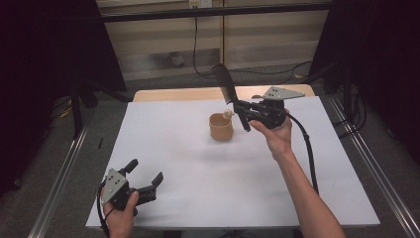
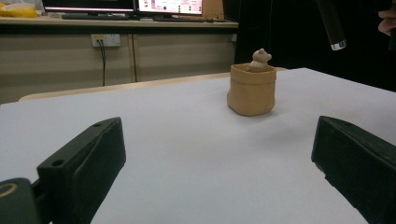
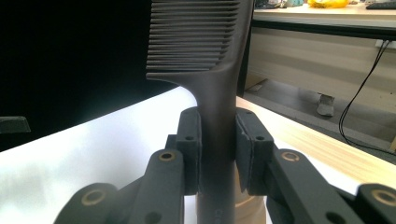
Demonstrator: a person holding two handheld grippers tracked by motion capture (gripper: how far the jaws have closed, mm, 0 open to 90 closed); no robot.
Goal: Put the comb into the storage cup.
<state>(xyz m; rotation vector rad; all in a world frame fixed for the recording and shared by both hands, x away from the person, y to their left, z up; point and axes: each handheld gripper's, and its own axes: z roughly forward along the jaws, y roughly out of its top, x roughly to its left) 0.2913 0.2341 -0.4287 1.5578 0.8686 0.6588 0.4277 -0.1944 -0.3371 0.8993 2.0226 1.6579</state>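
Item: black comb (image 1: 224, 83), long-handled, fine-toothed, apparently rigid plastic. Location: raised in the air just above and to the right of the tan pouch (image 1: 221, 127), the landmark for this entry, which stands upright on the white table (image 1: 198, 173) toward its far side; the handle end hangs just beside the pouch's rim without visibly touching it, the toothed end slanting up and away behind the pouch. Holder: right gripper (image 1: 246, 110), jaws clenched on the handle; in the right gripper view both pads (image 3: 190, 149) press flat against the handle's sides just below where the teeth begin. Handling, as a judgement: light and stiff, so little squeeze is needed, but the smooth handle looks slippery and could pivot or slide between flat pads if swung quickly. Best point of hold is the plain handle, near the tooth root as now; the teeth are thin and more likely to flex or snap, and should not be pinched. Associated contents: a small tan bear figure (image 2: 259, 60) sits in the pouch's mouth, occupying part of the opening; the pouch looks soft-walled and light, liable to tip if the comb's end pushes its rim. Left gripper (image 1: 144, 180): spread wide and empty, resting near the table's front-left edge, well apart from the pouch.
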